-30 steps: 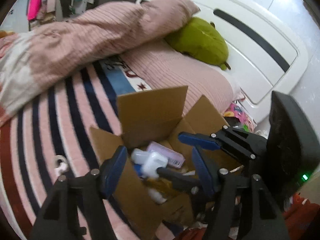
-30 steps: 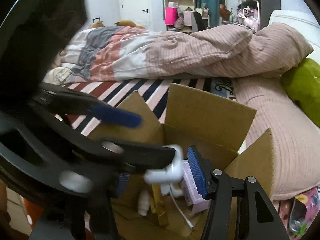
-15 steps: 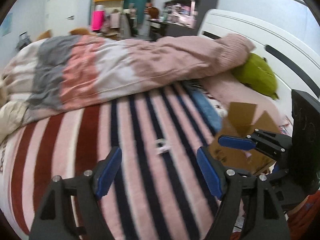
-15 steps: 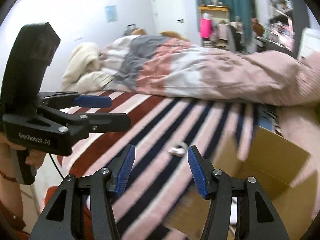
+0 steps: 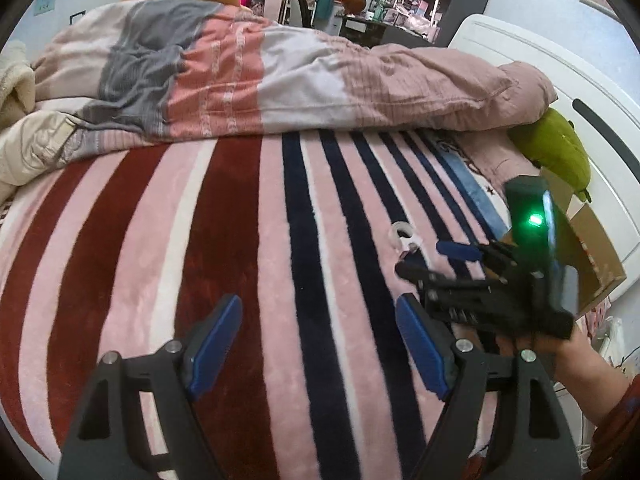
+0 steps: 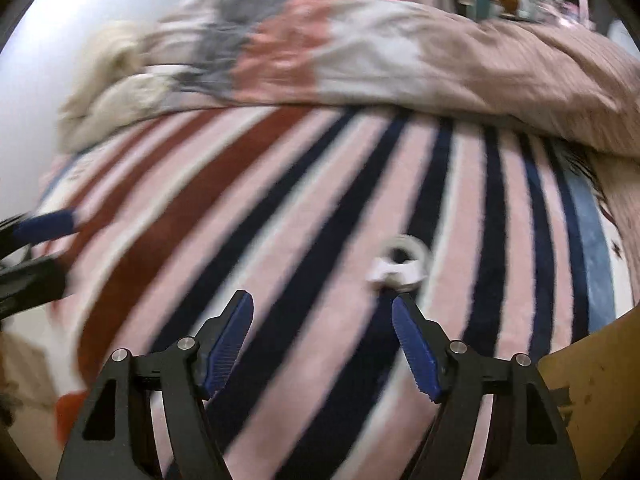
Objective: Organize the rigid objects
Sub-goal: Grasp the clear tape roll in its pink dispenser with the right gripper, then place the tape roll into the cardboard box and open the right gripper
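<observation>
While both grippers are gaping with nothing between their pads, the right gripper [image 6: 322, 340] is pointing at a white clip [image 6: 400, 262] lying just ahead on the striped blanket [image 6: 280, 208]. Left gripper [image 5: 318, 344] is hovering over bare stripes. Box [image 5: 592, 240] is sitting beside the right gripper, contents hidden.

light: even, indoor | right view: motion-blurred, perhaps defocused | edges: fisheye-bent
</observation>
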{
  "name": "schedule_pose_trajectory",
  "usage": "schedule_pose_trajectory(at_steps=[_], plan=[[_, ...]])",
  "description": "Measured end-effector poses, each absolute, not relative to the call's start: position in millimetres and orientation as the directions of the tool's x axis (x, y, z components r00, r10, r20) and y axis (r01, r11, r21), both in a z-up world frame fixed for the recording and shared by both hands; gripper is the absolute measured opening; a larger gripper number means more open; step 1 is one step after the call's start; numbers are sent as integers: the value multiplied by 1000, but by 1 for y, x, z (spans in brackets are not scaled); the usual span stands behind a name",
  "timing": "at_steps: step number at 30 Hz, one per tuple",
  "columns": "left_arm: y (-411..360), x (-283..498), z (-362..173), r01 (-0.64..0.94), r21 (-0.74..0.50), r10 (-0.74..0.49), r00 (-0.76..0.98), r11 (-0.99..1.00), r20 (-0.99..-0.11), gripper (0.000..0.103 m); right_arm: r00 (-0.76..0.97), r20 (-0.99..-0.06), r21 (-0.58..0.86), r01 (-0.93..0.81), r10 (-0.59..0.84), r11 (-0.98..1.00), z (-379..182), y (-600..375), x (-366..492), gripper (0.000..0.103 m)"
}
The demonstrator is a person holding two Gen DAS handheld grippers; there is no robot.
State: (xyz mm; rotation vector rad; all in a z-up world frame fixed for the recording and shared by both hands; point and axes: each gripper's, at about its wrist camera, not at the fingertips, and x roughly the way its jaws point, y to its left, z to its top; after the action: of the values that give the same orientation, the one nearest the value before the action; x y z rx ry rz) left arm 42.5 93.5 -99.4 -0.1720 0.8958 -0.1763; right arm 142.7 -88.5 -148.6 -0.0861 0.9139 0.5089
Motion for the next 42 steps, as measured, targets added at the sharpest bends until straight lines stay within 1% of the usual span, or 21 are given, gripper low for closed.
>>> schedule_pose_trajectory(at_steps=[3,5,6,8,9,11,12,15,18,20,23,25,30,32,34,36,40,42], plan=[[96,49,-108,82,-230,-233,602,970,-764,77,528,-782,116,-398,330,910,-166,-95,160,69],[99,54,-112,81,-238,-239,597,968,-766,77,544,-776,101,-391,318,915,-174,-98,167,69],[100,56,-113,80,-243,-242,595,967,-767,77,548,-772,99,-395,321,913,-176,-98,169,67],[101,57,-115,77,-250,-246,592,965,-767,77,544,-770,101,-409,332,907,-180,-98,172,53],[101,57,-115,79,-254,-250,592,964,-766,77,535,-771,115,-417,346,902,-180,-99,173,44],[101,57,-114,82,-254,-252,592,964,-765,77,539,-763,115,-429,356,896,-180,-99,173,39],[100,56,-114,81,-253,-250,593,964,-765,77,544,-758,108,-439,359,892,-179,-97,174,35],[98,53,-109,77,-252,-248,595,965,-765,77,547,-757,97,-448,358,889,-178,-93,174,35],[96,49,-100,85,-263,-261,601,961,-756,77,538,-739,127,-480,406,868,-169,-93,161,35],[95,47,-92,97,-287,-286,607,953,-741,77,528,-714,147,-529,460,836,-154,-91,145,35],[89,42,-74,133,-354,-358,611,926,-706,77,493,-666,202,-603,559,772,-126,-93,119,35],[78,38,-61,168,-356,-381,612,919,-693,77,476,-631,223,-645,613,731,-106,-96,102,35],[36,35,-32,269,-371,-456,599,889,-659,76,457,-549,207,-737,700,644,-59,-112,57,35],[16,37,-22,312,-375,-487,588,873,-645,72,465,-530,192,-749,709,634,-48,-122,46,35],[-7,40,-14,360,-361,-509,571,860,-644,59,483,-512,176,-751,710,637,-38,-134,38,35],[-29,44,-8,399,-348,-526,554,848,-646,53,499,-499,172,-744,708,646,-32,-150,33,35],[-69,53,-1,460,-323,-546,522,827,-655,45,563,-483,147,-703,671,696,-26,-191,33,35],[-93,60,-1,492,-318,-560,494,811,-665,44,586,-484,140,-681,650,719,-26,-211,37,35]])
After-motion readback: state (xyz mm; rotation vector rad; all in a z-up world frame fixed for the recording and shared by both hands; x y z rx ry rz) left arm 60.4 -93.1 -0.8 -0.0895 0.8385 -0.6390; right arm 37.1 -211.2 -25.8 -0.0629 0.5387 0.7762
